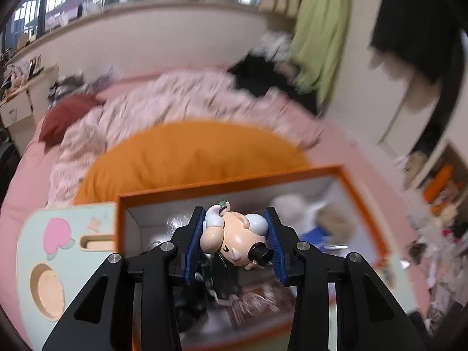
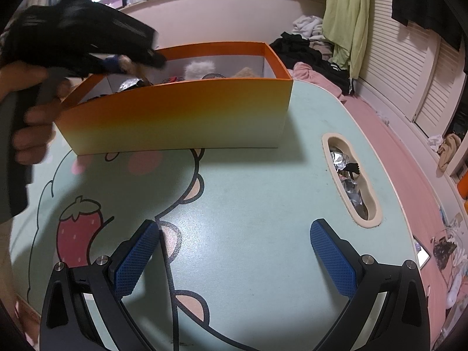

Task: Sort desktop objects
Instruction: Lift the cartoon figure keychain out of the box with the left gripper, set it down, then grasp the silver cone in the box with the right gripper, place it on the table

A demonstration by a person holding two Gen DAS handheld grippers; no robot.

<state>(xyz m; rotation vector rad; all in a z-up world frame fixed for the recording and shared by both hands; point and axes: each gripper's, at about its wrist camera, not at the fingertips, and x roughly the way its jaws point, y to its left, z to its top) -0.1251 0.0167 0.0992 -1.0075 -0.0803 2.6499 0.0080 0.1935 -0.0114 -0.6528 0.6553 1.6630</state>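
A small cartoon figurine (image 1: 234, 235) with a peach head, white hair and a tiny black hat is pinched between the blue pads of my left gripper (image 1: 237, 239), hanging over the open orange box (image 1: 362, 204). Inside the box lie several small things, among them a white fluffy ball (image 1: 289, 204) and something blue (image 1: 313, 235). In the right wrist view my right gripper (image 2: 234, 257) stands wide open above the mint green table (image 2: 263, 193), nothing between its fingers. The orange box (image 2: 181, 114) sits at the table's far side, with the left gripper (image 2: 87, 38) and a hand (image 2: 32, 125) over its left end.
A long slot (image 2: 349, 180) in the table at the right holds foil scraps. A round recess (image 1: 48, 289) and a small slot (image 1: 98, 241) mark the table's left part. An orange cushion (image 1: 190, 155) and pink bedding (image 1: 146, 111) lie behind the box. A black cable (image 2: 171, 278) crosses the table.
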